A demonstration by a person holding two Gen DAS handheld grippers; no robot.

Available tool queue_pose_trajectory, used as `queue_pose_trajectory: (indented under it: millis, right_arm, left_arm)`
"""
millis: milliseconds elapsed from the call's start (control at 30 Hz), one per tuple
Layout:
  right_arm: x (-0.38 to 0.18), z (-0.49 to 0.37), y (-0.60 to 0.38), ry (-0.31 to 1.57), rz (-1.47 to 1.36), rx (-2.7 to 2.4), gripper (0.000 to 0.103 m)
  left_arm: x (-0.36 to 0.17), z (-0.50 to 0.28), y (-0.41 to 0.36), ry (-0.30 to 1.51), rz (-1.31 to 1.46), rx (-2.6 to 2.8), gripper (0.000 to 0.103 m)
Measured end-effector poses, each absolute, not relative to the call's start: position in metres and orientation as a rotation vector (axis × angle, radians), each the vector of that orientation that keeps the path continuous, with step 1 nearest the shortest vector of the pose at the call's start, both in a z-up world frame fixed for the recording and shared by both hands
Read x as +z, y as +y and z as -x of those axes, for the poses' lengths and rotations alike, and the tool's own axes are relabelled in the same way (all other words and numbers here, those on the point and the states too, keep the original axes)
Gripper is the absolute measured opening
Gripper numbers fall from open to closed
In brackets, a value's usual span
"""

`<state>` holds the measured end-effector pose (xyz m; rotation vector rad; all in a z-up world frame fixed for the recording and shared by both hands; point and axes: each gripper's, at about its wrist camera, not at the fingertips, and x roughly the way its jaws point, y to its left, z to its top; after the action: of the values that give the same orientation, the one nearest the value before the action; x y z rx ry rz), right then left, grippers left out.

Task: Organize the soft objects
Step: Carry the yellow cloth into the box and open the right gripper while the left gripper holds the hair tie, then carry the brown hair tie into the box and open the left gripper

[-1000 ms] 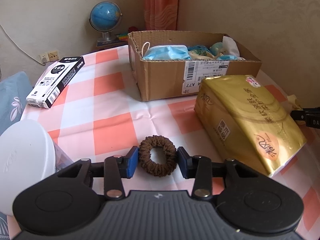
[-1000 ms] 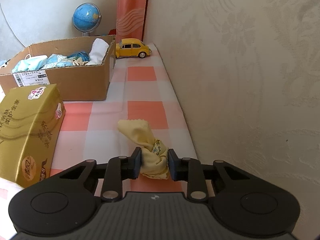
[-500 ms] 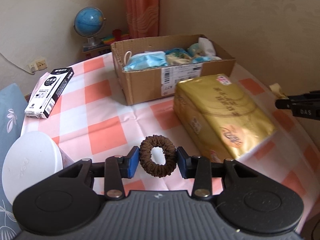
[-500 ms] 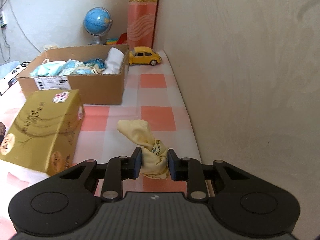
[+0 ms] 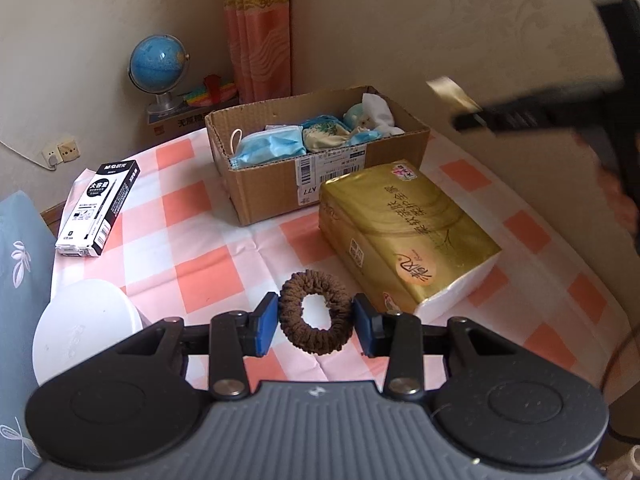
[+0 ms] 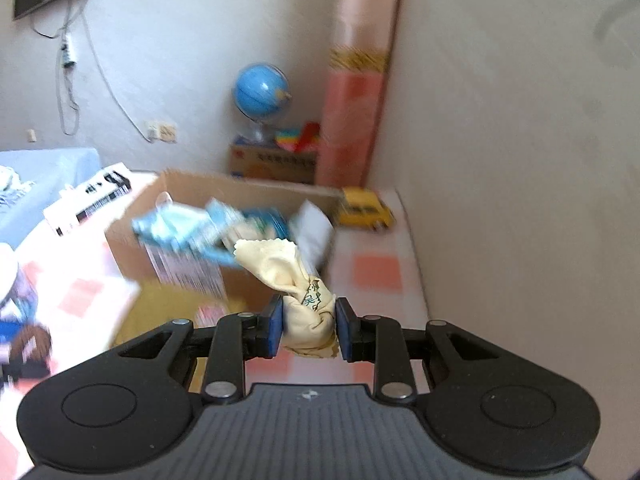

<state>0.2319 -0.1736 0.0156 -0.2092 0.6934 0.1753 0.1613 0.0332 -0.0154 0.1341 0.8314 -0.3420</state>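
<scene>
Jaws of left gripper pinch a brown fuzzy fabric hair scrunchie btwn blue pads. Right gripper clamps a crumpled pale-yellow cloth, its loose end sticking fwd of pads.

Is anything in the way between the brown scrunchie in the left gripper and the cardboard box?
Nothing visible blocks it. The scrunchie faces bare tablecloth up to the cardboard box; the gold tissue pack lies to the right.

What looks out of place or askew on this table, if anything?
Mostly tidy. The gold tissue pack lies skewed beside the cardboard box. The yellow toy car is a hard item among soft ones. Nothing spilled or damaged.
</scene>
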Motion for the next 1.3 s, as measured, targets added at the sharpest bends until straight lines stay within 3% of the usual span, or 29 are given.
queue_pose_trajectory:
  millis: [333, 367, 400, 500, 600, 700, 1300]
  right_arm:
    - [0.023, -0.311, -0.118, 0.690, 0.245, 0.311, 0.032]
    - [0.020, -0.317, -0.114, 0.700, 0.251, 0.320, 0.037]
    - [0.018, -0.322, -0.110, 0.705, 0.258, 0.326, 0.050]
    - [0.011, -0.327, -0.108, 0.712, 0.266, 0.321, 0.075]
    - [0.008, -0.319, -0.116, 0.710, 0.235, 0.337, 0.094]
    - [0.008, -0.307, -0.127, 0.716, 0.207, 0.328, 0.103]
    - [0.012, -0.191, -0.183, 0.765, 0.132, 0.167, 0.103]
  left_arm:
    - [-0.015, -0.160, 0.044, 0.835, -0.129, -0.317, 0.039]
    - [-0.015, -0.161, 0.045, 0.836, -0.128, -0.313, 0.039]
    - [-0.015, -0.161, 0.045, 0.837, -0.128, -0.310, 0.039]
    - [-0.015, -0.163, 0.046, 0.840, -0.130, -0.306, 0.039]
    - [-0.013, -0.165, 0.046, 0.838, -0.134, -0.309, 0.039]
    - [-0.010, -0.169, 0.044, 0.835, -0.138, -0.314, 0.039]
    - [0.046, -0.236, 0.019, 0.791, -0.187, -0.341, 0.039]
